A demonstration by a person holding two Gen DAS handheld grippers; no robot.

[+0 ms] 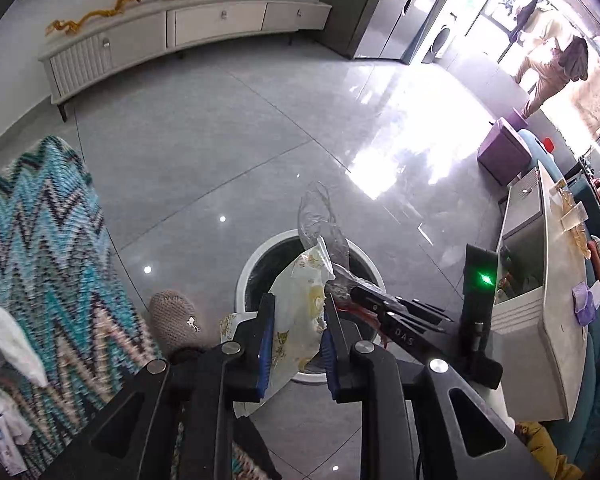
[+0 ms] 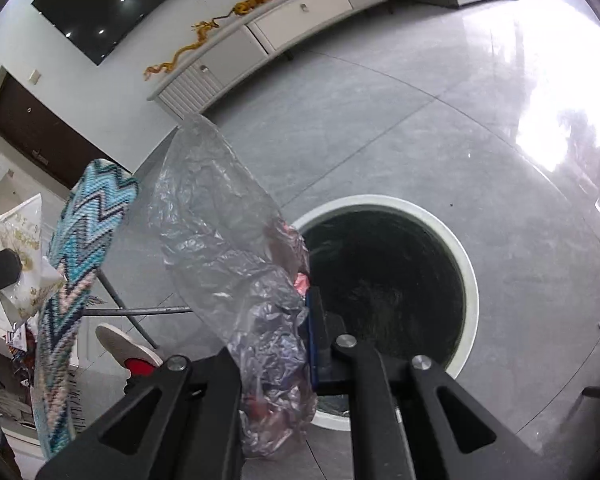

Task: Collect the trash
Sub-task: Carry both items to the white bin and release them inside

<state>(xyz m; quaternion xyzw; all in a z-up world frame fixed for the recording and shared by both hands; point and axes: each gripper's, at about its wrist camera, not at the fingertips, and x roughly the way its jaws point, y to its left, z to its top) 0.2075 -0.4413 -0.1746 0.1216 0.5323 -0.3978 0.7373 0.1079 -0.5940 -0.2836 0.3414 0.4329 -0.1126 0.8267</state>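
Observation:
My left gripper (image 1: 299,304) is shut on a white wrapper with yellow print (image 1: 300,320), held just above the near side of a round bin. The bin has a white rim (image 1: 256,256) and a black liner. From the right, my right gripper (image 1: 356,292) reaches over the bin, shut on a crumpled clear plastic bag (image 1: 320,220) that sticks upward. In the right wrist view the clear bag (image 2: 228,248) fills the space between the fingers of the right gripper (image 2: 292,300) and hides the left finger. The bin's rim (image 2: 470,280) lies just beyond it, and the wrapper (image 2: 16,236) shows at the far left.
A blue zigzag blanket (image 1: 48,240) hangs at the left, with a white tissue (image 1: 12,340) on it. A knitted slipper (image 1: 176,320) is beside the bin. A pale coffee table (image 1: 556,320) and a purple stool (image 1: 504,152) stand right. A long TV cabinet (image 1: 180,28) lines the far wall. A person (image 1: 552,68) stands far right.

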